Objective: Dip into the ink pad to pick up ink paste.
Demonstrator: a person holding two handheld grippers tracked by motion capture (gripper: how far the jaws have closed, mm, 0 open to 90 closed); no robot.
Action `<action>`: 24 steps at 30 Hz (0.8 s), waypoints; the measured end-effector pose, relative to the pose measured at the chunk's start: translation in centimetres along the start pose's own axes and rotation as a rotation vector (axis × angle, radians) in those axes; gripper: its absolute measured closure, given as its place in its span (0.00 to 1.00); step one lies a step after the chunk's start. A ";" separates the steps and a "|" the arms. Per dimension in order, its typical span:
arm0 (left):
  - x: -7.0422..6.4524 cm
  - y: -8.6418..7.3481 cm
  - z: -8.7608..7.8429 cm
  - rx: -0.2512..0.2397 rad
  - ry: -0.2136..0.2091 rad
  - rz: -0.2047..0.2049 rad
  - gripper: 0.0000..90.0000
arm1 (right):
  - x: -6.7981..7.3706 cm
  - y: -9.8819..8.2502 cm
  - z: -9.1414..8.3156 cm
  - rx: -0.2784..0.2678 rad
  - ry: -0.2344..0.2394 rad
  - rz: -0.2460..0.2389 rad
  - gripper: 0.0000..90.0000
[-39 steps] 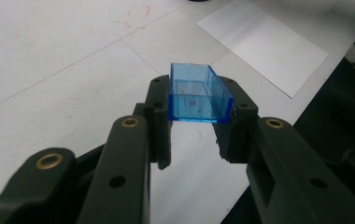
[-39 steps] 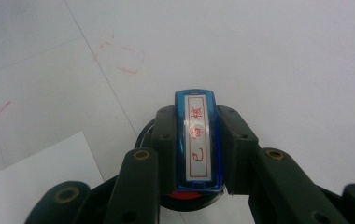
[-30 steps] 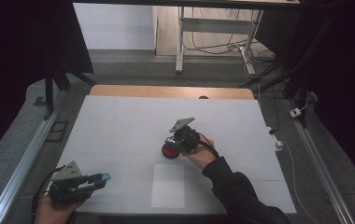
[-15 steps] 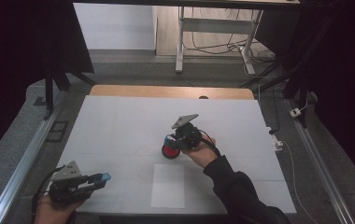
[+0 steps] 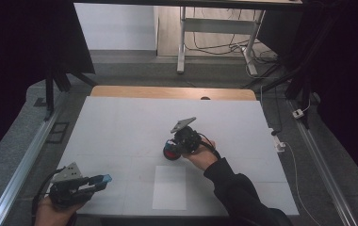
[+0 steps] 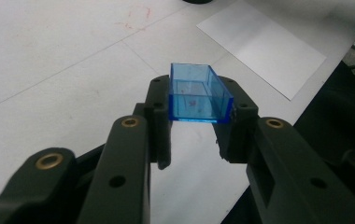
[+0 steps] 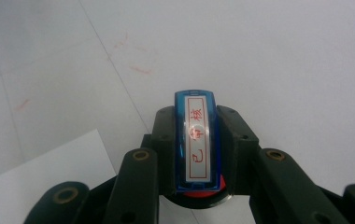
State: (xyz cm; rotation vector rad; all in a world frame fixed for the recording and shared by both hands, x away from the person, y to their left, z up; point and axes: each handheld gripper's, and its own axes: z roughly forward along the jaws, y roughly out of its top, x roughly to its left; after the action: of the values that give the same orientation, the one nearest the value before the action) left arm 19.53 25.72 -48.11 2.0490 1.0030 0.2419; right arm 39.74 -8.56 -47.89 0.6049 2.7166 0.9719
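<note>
The left gripper [image 5: 94,181] sits at the near left corner of the white table [image 5: 120,122], its jaws closed on a clear blue plastic rectangular cap [image 6: 198,92], an open-ended box pinched by its two long walls with the hollow showing. Near the table's middle, the right gripper [image 5: 173,149] has its jaws shut around a blue-edged stamp with a white label of red characters [image 7: 196,140]; in the right gripper view the stamp stands on edge between the pads, and a round black and red ink pad [image 7: 201,196] lies just beneath it. A white sheet of paper [image 5: 169,187] lies flat on the near side of the table, between the two hands.

The chief risk, as I judge it, is smearing: if the stamp's inked face drags across the table or meets the paper at a tilt, the print blurs or lands partial. The stamp is narrow and gripped by its slim sides, so downward pressure could make it twist or slip between the pads. The cap's smooth, thin walls could let it pop out under a hard squeeze. Bringing cap and stamp together misaligned could jam them or wipe ink onto the cap.
</note>
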 end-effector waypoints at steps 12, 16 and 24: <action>-0.1 0.0 0.1 0.006 0.001 0.000 0.76 | 1.0 0.2 0.4 0.017 -0.053 -0.064 0.79; -0.1 0.1 0.1 0.007 0.002 -0.001 0.76 | 1.0 0.1 0.4 0.014 -0.055 -0.061 0.79; 0.0 0.0 0.1 0.006 0.000 -0.001 0.76 | -0.4 -0.4 0.4 -0.024 0.022 0.046 0.79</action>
State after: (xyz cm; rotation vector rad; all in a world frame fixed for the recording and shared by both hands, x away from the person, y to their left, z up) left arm 19.57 25.62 -48.13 2.0540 1.0062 0.2390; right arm 40.09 -8.76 -48.45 0.6584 2.7171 1.0265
